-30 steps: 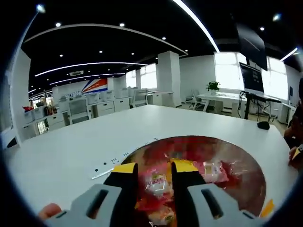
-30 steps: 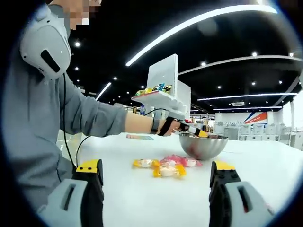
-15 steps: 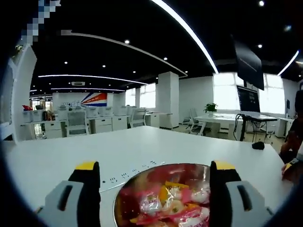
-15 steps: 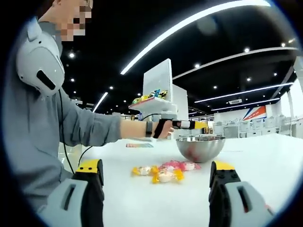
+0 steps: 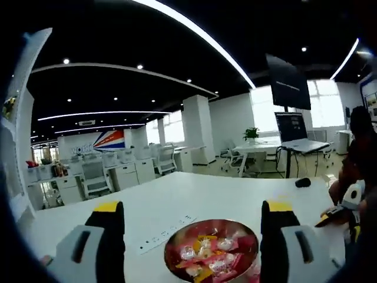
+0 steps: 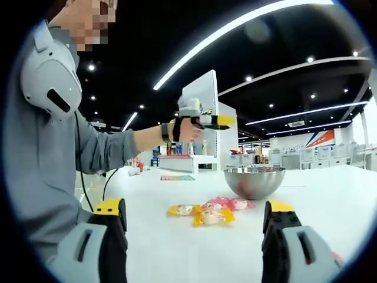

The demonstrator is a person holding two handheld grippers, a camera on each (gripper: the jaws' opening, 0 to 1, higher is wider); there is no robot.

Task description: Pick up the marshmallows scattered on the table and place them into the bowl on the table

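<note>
Just ahead of the left gripper (image 5: 191, 236), between its two wide-open jaws and a little below them, the bowl (image 5: 211, 250) is being seen from above. It is shiny metal, and it is already being filled with wrapped marshmallows in pink, yellow and white. Nothing is being held by this gripper. In the right gripper view the same gripper (image 6: 219, 121) is being held up high by the person's hand (image 6: 187, 130), above the bowl (image 6: 254, 181) and a bit to its side.

In front of the right gripper (image 6: 194, 244), between its open jaws but a good way ahead, a small pile of marshmallows (image 6: 207, 212) is lying on the white counter (image 6: 177, 247). The pile is sitting just beside the bowl, on the side nearer the gripper. The sweets are small and soft looking, each in a crinkly see-through wrapper with pink or yellow ends. Nothing is being held by the right gripper either.

Things could go wrong from here. The sweets are packed close together and touching, so two could be pinched at once, or one could be pushed away. The wrappers look slippery, so a sweet could slide out and be dropped beside the bowl. The bowl looks light, so it could be knocked and slid away.
</note>
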